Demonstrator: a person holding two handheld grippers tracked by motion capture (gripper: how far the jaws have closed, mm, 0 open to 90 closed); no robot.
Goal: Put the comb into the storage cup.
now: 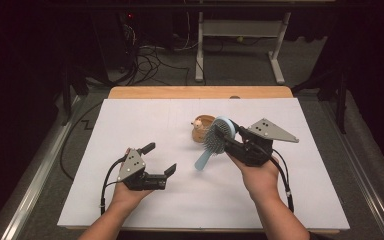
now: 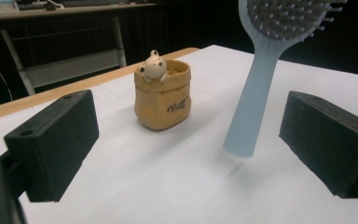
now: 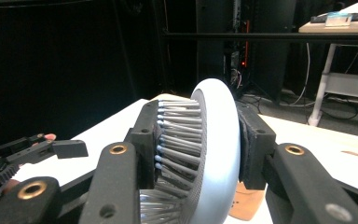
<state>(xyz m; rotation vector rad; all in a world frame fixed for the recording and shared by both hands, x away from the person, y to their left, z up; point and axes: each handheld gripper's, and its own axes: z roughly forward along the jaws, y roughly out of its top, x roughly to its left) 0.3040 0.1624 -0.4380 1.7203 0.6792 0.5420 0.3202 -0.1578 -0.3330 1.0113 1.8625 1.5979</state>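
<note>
In the high view we see the right tool (image 1: 228, 136) pinching a pale blue hairbrush (image 1: 215, 142) by its round head, above the middle of the white bench (image 1: 130, 120), toward the right edge. The brush hangs tilted, its handle slanting down toward the near edge, its grey bristles facing the left edge. Just behind the head stands a small tan pot (image 1: 201, 131). The left tool (image 1: 159, 159) sits nearer the near edge, left of the brush, its jaws spread with nothing between them.

In the left gripper view we see the left tool (image 2: 186, 149) with its black jaws wide apart. Between them, farther off, the hairbrush (image 2: 261, 84) shows a smooth, flat, light blue handle that widens toward a rounded end held just clear of the bench (image 2: 168, 186). The tan pot (image 2: 164, 99) stands upright, apart from the handle, with dark lettering on its side and a small figure (image 2: 153, 66) peeking over its rim.

In the right gripper view we see the right tool (image 3: 196, 149) pressed onto the hairbrush (image 3: 219, 154): one pad against the bristle tips, the other against the smooth domed back. The bristles are grey pins with small rounded tips.
</note>
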